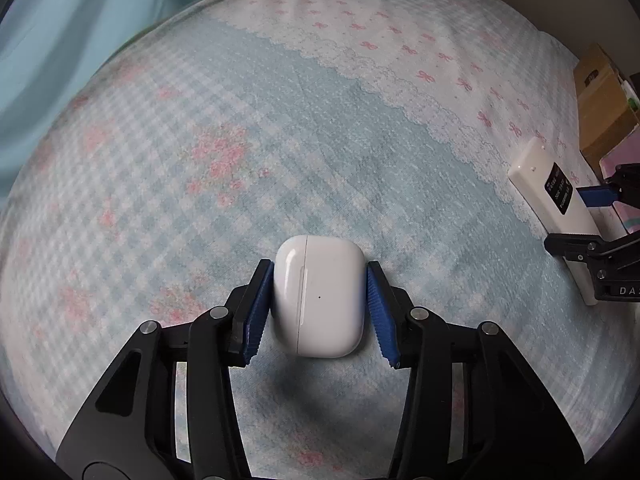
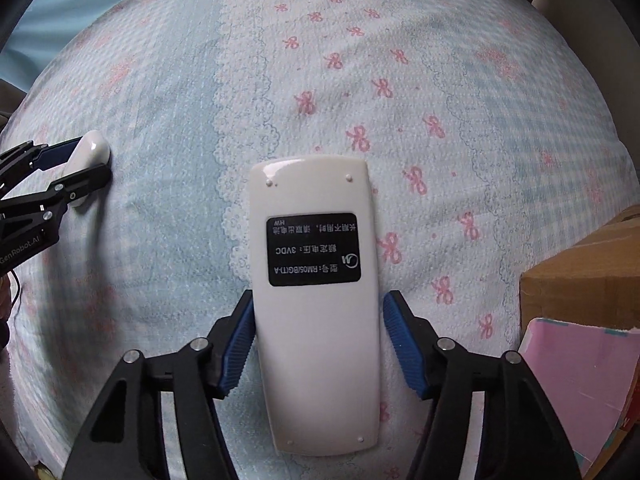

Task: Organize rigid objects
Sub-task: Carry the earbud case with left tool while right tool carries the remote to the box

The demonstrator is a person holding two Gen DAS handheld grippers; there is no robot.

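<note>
A white earbud case [image 1: 320,300] lies on the blue-and-pink patterned bedsheet [image 1: 280,120]. My left gripper [image 1: 320,266] is shut on it, with a blue pad pressed against each side. A white remote [image 2: 316,360] lies back side up, its black label showing. My right gripper [image 2: 320,294] straddles its lower half. The left pad touches the remote's edge, while a thin strip of sheet shows beside the right pad, so the jaws count as open. In the right wrist view the left gripper [image 2: 90,158] and earbud case [image 2: 90,146] sit at the far left.
A brown cardboard box [image 2: 580,280] stands just right of the remote, with a pink box [image 2: 580,380] in front of it. Pale blue fabric [image 1: 60,40] rises along the bed's far left side. The sheet stretches open between and beyond the two grippers.
</note>
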